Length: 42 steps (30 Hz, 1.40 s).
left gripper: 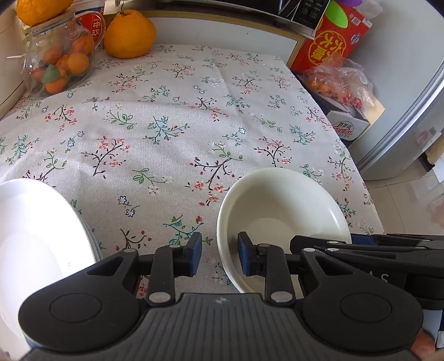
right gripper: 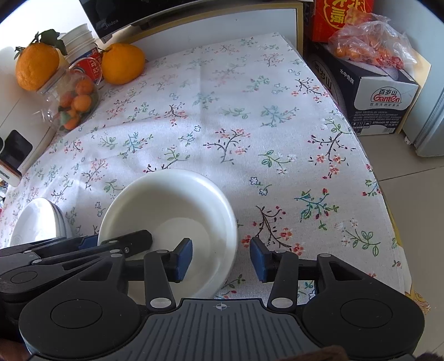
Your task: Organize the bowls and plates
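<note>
A white bowl [left gripper: 280,211] sits on the floral tablecloth near the table's front; it also shows in the right wrist view [right gripper: 172,205]. My left gripper [left gripper: 219,257] is open and straddles the bowl's left rim, one finger inside and one outside. My right gripper [right gripper: 220,259] is open and straddles the bowl's right rim the same way. A stack of white plates [left gripper: 33,227] lies at the left; it also shows in the right wrist view [right gripper: 36,219], partly hidden by the left gripper.
A glass jar of small oranges [left gripper: 59,61] and large oranges [left gripper: 129,34] stand at the back left. Boxes and a bag of oranges [right gripper: 369,47] sit beyond the table's right edge [right gripper: 388,205]. A microwave [right gripper: 116,16] is behind.
</note>
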Each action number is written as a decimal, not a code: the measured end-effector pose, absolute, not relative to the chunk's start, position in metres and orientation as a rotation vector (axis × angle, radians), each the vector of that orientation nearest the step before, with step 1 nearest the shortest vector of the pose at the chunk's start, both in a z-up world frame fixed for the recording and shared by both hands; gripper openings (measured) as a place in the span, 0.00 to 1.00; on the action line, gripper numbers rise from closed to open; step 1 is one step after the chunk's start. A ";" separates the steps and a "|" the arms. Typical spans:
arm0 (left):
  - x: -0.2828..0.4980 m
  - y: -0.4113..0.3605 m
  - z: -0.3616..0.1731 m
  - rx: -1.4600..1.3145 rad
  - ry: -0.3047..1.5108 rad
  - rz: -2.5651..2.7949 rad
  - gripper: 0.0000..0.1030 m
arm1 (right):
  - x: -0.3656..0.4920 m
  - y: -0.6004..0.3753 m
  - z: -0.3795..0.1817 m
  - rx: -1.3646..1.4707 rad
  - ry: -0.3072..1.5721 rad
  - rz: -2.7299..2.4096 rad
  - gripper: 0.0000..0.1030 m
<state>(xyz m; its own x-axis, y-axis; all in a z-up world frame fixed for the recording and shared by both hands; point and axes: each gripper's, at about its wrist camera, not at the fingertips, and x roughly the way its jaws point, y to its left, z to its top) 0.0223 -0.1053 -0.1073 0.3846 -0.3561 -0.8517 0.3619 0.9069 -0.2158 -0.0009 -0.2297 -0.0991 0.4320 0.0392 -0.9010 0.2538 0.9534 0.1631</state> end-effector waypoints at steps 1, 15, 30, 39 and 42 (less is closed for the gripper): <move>0.022 -0.106 -0.107 0.006 1.082 -0.459 0.22 | -0.001 -0.228 -0.099 0.289 1.121 -0.128 0.33; 0.014 -0.109 -0.094 0.025 1.020 -0.471 0.13 | -0.003 -0.219 -0.087 0.228 1.076 -0.144 0.26; 0.010 -0.091 -0.071 0.018 0.915 -0.418 0.13 | -0.001 -0.191 -0.063 0.188 1.002 -0.121 0.26; 0.008 -0.065 -0.056 -0.027 0.889 -0.400 0.13 | 0.003 -0.164 -0.047 0.180 0.941 -0.113 0.26; 0.007 -0.056 -0.050 -0.023 0.862 -0.382 0.13 | 0.004 -0.153 -0.041 0.178 0.921 -0.091 0.26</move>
<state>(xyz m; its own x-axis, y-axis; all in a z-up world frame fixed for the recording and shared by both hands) 0.0065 -0.0559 -0.0496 0.5879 -0.3369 -0.7354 0.3182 0.9322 -0.1726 0.0038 -0.1525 -0.0411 0.6027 -0.0021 -0.7980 0.1544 0.9814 0.1140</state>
